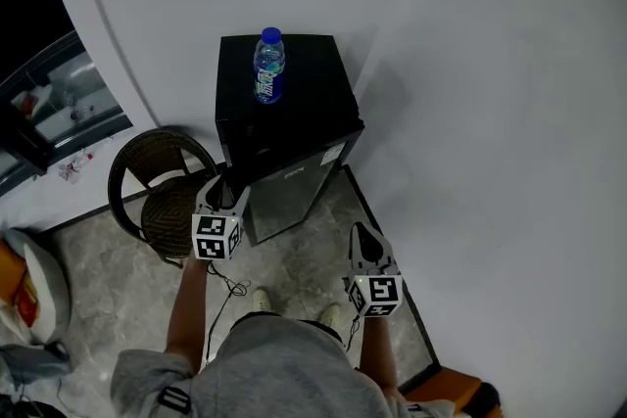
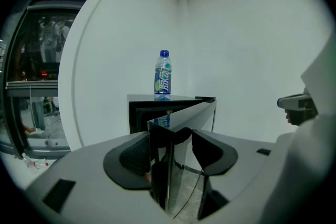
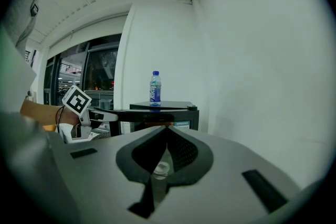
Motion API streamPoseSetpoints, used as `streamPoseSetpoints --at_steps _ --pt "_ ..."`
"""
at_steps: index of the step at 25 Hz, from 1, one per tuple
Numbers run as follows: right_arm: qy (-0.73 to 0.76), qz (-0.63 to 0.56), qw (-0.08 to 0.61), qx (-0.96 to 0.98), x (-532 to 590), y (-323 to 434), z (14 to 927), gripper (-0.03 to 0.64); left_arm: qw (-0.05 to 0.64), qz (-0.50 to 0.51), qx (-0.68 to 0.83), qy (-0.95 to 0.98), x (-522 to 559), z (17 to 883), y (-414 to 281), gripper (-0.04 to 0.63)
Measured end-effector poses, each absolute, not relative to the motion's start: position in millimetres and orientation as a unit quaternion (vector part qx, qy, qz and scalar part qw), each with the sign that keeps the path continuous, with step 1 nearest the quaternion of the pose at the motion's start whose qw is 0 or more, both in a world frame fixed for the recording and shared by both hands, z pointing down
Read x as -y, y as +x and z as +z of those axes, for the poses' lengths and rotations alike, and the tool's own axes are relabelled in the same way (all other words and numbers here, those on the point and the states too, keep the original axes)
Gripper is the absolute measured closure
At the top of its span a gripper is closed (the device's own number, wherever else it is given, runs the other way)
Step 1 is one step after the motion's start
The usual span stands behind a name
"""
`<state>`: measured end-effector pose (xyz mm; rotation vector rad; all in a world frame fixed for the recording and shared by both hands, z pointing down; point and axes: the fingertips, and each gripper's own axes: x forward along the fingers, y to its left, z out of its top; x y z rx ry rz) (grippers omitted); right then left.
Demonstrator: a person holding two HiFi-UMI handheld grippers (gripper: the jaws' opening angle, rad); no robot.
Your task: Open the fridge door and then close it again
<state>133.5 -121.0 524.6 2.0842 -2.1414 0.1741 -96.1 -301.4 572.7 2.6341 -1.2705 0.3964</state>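
My left claw (image 2: 170, 139) is nearest, its jaws spread wide with the free edge of the fridge door (image 1: 289, 196) standing between them. The left pad lies right against that edge, though I can't be sure it presses. The right pad stands off the door's face with a gap, so nothing is clamped.

The door hangs partly ajar, hinged at the right front corner of the black mini fridge (image 1: 294, 83), which sits in the corner against the white wall (image 1: 470, 64). That wall runs close along the fridge's right side, so there is little room there.

On the left a round wicker chair (image 1: 162, 191) stands just beside the fridge and near my left claw. In front of the door lies a stretch of tiled floor (image 1: 304, 264), with my shoes (image 1: 260, 299) and a thin cable (image 1: 230, 284) on it.

My right claw (image 1: 361, 235) is pressed together and empty, off to the right of the door and apart from it. A water bottle (image 1: 269, 66) stands upright on the fridge top.
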Motion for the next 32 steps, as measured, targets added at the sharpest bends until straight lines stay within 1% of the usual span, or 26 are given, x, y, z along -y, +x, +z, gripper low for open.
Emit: streamPoseSetpoints --at_steps 17,32 --pt "0.641 0.055 0.079 0.761 106 150 523 0.592 0.103 0.128 0.470 0.867 244 570 -85 0.362" --pt "0.607 0.056 0.077 0.789 90 163 527 0.592 0.111 0.119 0.489 0.857 195 569 -65 0.362"
